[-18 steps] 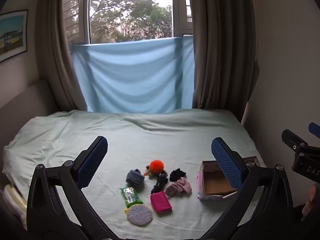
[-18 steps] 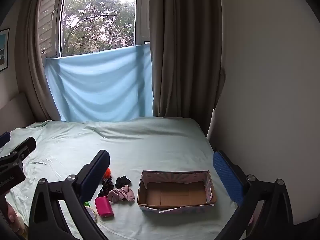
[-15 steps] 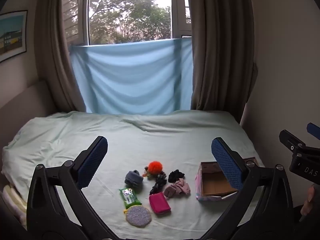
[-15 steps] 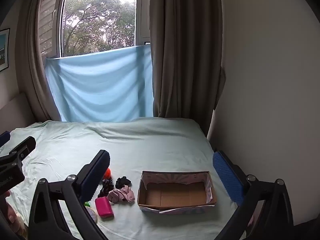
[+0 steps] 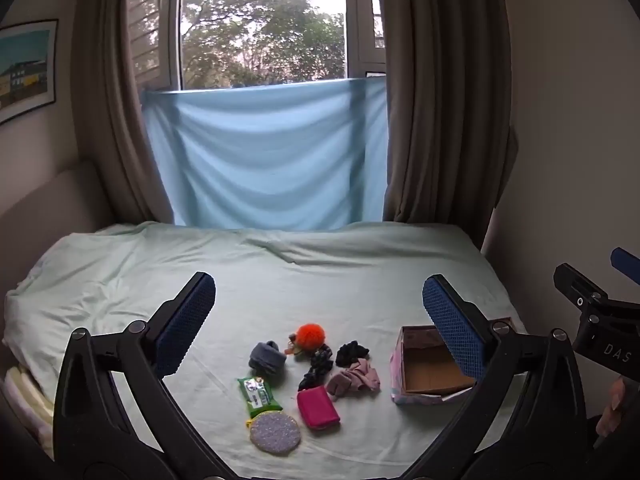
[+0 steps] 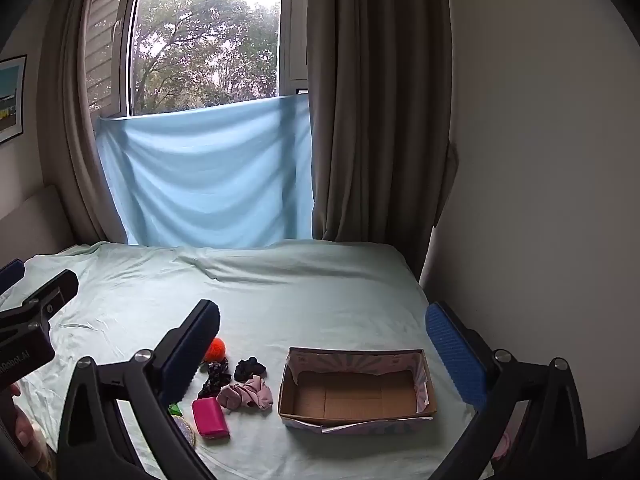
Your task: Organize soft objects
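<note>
Box [image 6: 356, 394]: open cardboard box on the bed sheet [image 5: 320, 280], right of the small things; brown floor bare, nothing inside; patterned paper on its walls.
Left gripper [image 5: 319, 320]: fingers wide apart, holding nothing, above the bed over the loose things.
Right gripper [image 6: 324, 344]: fingers wide apart, holding nothing, framing the box from above.
Pile beside box: pink cloth [image 5: 354, 378] crumpled just left of the box, apart from it; black scrunchie [image 5: 351, 351] behind it; dark patterned scrunchie [image 5: 318, 366] to the left.
Further left: orange pompom [image 5: 310, 334], grey sock roll [image 5: 266, 356].
Front row: magenta pouch [image 5: 318, 406], green packet [image 5: 258, 394], and a glittery round pad [image 5: 275, 434] touching the packet's near end.
Backdrop: blue cloth [image 5: 272, 156] hung across the window, brown curtains [image 5: 444, 92] either side.
</note>
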`<state>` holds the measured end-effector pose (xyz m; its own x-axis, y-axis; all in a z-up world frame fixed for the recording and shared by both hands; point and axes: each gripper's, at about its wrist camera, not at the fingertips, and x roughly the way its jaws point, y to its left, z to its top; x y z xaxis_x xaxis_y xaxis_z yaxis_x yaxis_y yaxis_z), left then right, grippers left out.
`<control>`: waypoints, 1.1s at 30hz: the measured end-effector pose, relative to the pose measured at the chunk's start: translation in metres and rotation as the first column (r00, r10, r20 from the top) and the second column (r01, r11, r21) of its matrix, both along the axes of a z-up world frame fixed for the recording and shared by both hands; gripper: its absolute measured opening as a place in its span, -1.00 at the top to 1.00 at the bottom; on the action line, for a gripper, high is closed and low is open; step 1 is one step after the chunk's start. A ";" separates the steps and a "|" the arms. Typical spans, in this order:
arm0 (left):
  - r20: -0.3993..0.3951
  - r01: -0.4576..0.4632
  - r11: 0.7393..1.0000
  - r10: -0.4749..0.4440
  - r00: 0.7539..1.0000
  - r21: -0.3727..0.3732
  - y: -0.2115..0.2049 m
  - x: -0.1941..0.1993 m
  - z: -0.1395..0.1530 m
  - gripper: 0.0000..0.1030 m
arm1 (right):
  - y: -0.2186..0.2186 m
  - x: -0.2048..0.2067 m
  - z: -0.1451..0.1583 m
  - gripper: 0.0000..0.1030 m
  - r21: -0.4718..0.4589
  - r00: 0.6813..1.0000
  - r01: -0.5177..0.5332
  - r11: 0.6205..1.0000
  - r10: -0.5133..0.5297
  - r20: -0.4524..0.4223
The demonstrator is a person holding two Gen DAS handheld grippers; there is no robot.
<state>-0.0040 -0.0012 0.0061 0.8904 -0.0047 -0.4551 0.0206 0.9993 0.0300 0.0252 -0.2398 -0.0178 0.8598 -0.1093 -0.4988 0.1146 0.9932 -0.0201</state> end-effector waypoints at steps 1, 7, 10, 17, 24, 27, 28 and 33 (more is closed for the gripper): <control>-0.001 0.000 1.000 0.000 1.000 -0.001 0.000 0.001 0.001 -0.99 | 0.000 0.000 0.000 -0.99 0.001 1.000 -0.002 1.000 0.002 0.001; -0.003 0.001 1.000 -0.001 1.000 -0.007 0.000 0.004 0.002 -0.99 | 0.005 -0.001 0.001 -0.99 -0.008 1.000 -0.005 1.000 0.005 0.011; -0.002 0.002 1.000 -0.002 1.000 -0.009 -0.001 0.005 0.001 -0.99 | 0.004 0.001 0.000 -0.99 0.000 1.000 -0.011 1.000 0.011 0.008; -0.008 0.008 1.000 -0.008 1.000 -0.011 -0.001 0.006 -0.003 -0.99 | 0.004 0.002 -0.004 -0.99 0.009 1.000 -0.017 1.000 0.017 0.009; -0.004 0.011 1.000 -0.011 1.000 -0.016 0.002 0.006 -0.002 -0.99 | 0.007 0.002 -0.004 -0.99 0.009 1.000 -0.016 1.000 0.016 0.009; -0.008 0.010 1.000 -0.011 1.000 -0.015 0.003 0.007 -0.003 -0.99 | 0.007 0.002 -0.005 -0.99 0.008 1.000 -0.020 1.000 0.020 0.010; -0.010 0.011 1.000 -0.011 1.000 -0.015 0.003 0.007 -0.004 -0.99 | 0.008 0.002 -0.005 -0.99 0.005 1.000 -0.022 1.000 0.022 0.009; -0.014 0.012 1.000 -0.013 1.000 -0.021 0.004 0.008 -0.005 -0.99 | 0.007 0.003 -0.006 -0.99 0.010 1.000 -0.024 1.000 0.024 0.006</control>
<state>0.0037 0.0032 0.0010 0.8840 -0.0257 -0.4669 0.0335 0.9994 0.0084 0.0283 -0.2328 -0.0236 0.8652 -0.0833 -0.4945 0.0907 0.9958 -0.0090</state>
